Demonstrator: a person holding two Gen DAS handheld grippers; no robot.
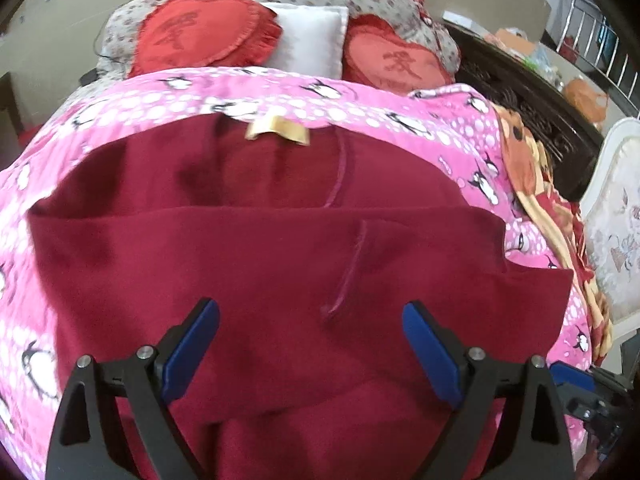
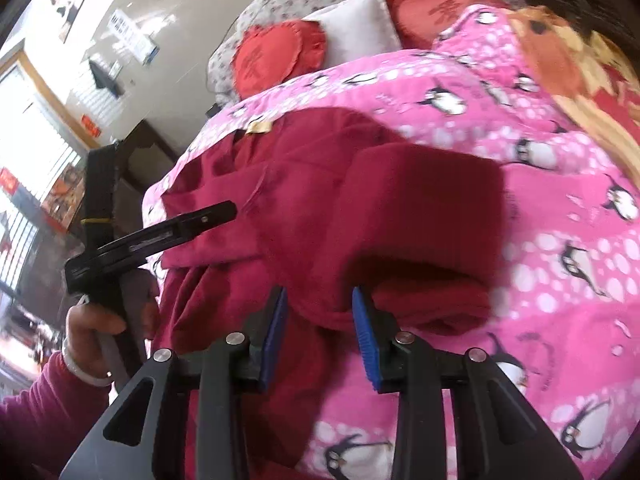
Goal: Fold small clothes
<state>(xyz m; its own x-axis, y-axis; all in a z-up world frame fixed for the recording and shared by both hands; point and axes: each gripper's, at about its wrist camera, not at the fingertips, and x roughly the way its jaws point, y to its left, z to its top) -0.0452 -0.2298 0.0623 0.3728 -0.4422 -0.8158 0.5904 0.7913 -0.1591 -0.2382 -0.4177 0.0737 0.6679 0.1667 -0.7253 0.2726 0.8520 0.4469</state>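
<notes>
A dark red fleece garment (image 1: pixel 304 248) lies partly folded on the pink penguin bedspread (image 1: pixel 120 104), its gold label (image 1: pixel 278 130) at the far edge. My left gripper (image 1: pixel 310 348) hovers just above the near part of the garment, wide open and empty. In the right wrist view the garment (image 2: pixel 360 200) is bunched, with a fold rising between the blue pads. My right gripper (image 2: pixel 320 336) has its jaws partly apart around that fold; whether they pinch it is unclear. The left gripper (image 2: pixel 168 236) shows at the left, held by a hand.
Two red heart cushions (image 1: pixel 204 34) and a white pillow (image 1: pixel 310 40) lie at the head of the bed. An orange patterned blanket (image 1: pixel 532 184) runs along the right side. A dark carved headboard (image 1: pixel 532 104) and a white padded chair (image 1: pixel 616 216) stand to the right.
</notes>
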